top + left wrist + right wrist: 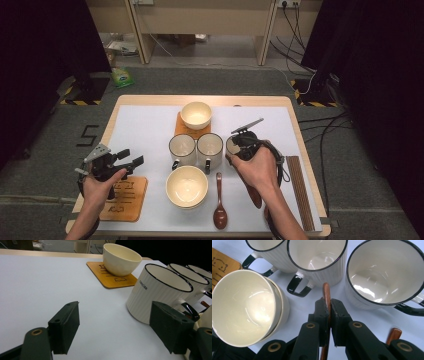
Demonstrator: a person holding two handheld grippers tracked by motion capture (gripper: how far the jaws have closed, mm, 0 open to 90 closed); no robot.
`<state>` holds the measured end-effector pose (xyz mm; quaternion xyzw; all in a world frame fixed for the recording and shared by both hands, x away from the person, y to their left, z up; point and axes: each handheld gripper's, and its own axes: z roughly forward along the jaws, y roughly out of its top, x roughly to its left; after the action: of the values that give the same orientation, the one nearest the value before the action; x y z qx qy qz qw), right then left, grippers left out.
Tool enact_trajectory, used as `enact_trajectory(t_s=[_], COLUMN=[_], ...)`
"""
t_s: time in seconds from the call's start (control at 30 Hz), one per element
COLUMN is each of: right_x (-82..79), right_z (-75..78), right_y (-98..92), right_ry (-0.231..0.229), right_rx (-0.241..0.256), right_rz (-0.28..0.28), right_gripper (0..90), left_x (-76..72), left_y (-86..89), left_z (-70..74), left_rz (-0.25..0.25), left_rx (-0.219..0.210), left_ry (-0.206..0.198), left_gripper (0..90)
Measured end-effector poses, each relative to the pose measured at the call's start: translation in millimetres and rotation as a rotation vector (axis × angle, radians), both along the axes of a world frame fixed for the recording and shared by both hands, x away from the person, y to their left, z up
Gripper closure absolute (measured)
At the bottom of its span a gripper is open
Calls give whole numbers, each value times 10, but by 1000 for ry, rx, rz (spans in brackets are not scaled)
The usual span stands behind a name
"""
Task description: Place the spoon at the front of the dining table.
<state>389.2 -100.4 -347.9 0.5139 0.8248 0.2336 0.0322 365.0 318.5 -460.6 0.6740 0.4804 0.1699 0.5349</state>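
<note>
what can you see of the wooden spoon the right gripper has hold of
The wooden spoon is reddish brown and glossy. Its thin handle is clamped between the shut jaws of the right gripper, with the tip poking out past them toward the mugs. In the high view the person's hand hides most of it; a dark brown stretch, probably its bowl, shows by the forearm, low over the table. Whether it touches the table cannot be told.
</note>
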Motion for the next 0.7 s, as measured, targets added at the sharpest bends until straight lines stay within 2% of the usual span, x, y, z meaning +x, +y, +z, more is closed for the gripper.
enact_trajectory(t_s=[0.7], right_x=[102], right_z=[41], right_y=[4], right_ry=[-12], right_rx=[13], right_rz=[-12], right_gripper=[843], left_x=[4], left_y=[4], left_z=[-3], left_rz=[2], left_rx=[-3], left_ry=[4], left_gripper=[235])
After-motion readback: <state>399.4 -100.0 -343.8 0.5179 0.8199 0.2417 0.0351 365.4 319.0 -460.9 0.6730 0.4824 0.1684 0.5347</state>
